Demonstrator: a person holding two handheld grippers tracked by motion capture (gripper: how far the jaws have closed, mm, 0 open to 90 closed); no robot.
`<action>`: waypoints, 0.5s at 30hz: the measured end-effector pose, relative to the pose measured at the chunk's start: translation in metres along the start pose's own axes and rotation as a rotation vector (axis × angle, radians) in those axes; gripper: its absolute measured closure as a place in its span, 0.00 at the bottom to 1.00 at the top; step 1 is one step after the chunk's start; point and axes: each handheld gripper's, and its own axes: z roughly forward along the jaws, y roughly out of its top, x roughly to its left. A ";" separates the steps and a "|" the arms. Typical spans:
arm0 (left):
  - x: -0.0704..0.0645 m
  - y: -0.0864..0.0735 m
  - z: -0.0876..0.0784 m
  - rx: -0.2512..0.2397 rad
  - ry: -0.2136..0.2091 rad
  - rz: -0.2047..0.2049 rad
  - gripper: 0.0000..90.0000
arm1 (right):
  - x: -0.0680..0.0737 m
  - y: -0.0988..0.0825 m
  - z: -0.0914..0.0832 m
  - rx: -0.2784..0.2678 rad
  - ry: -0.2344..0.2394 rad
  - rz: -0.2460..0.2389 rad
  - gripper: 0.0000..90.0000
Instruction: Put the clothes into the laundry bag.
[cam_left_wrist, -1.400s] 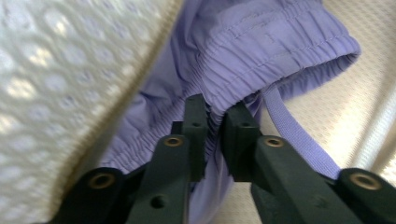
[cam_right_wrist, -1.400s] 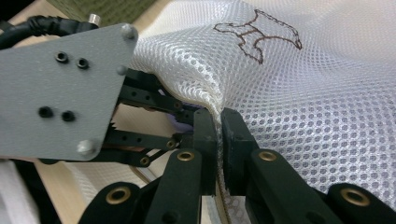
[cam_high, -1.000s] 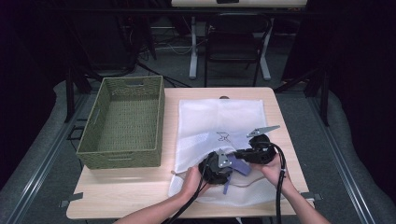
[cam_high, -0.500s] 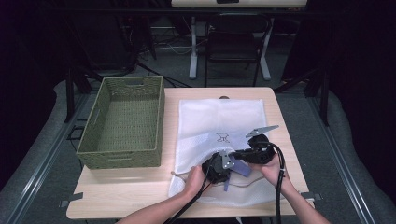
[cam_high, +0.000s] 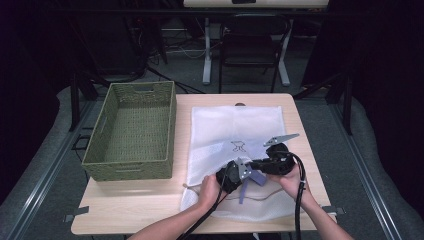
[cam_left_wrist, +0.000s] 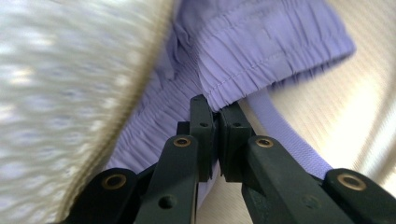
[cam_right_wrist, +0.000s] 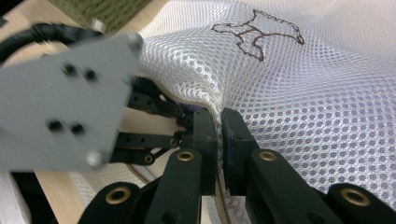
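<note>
Mesh bag (cam_right_wrist: 299, 93): white, honeycomb weave; my right tongs (cam_right_wrist: 219, 122) clamp its rim.
Garment (cam_left_wrist: 261, 46): lilac, gathered waistband at the bag's mouth; my left tongs (cam_left_wrist: 215, 112) have just closed on it.

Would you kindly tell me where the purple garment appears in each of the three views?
High view: purple garment lies low centre, between the two tongs, on the mesh laundry bag.
Left gripper view: upper centre, its waistband pinched.
Right gripper view: a sliver behind the tongs.
Shared landmark: the mesh laundry bag.
</note>
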 end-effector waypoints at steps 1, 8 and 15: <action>0.002 0.001 -0.002 -0.015 0.011 -0.018 0.96 | 0.000 0.000 -0.001 -0.007 0.007 0.003 0.96; 0.006 0.006 -0.004 -0.061 0.051 -0.057 0.95 | -0.003 -0.001 -0.005 -0.017 0.008 0.009 0.96; -0.003 -0.008 -0.001 0.048 -0.052 -0.045 0.70 | -0.004 -0.005 0.003 0.018 -0.002 0.016 0.96</action>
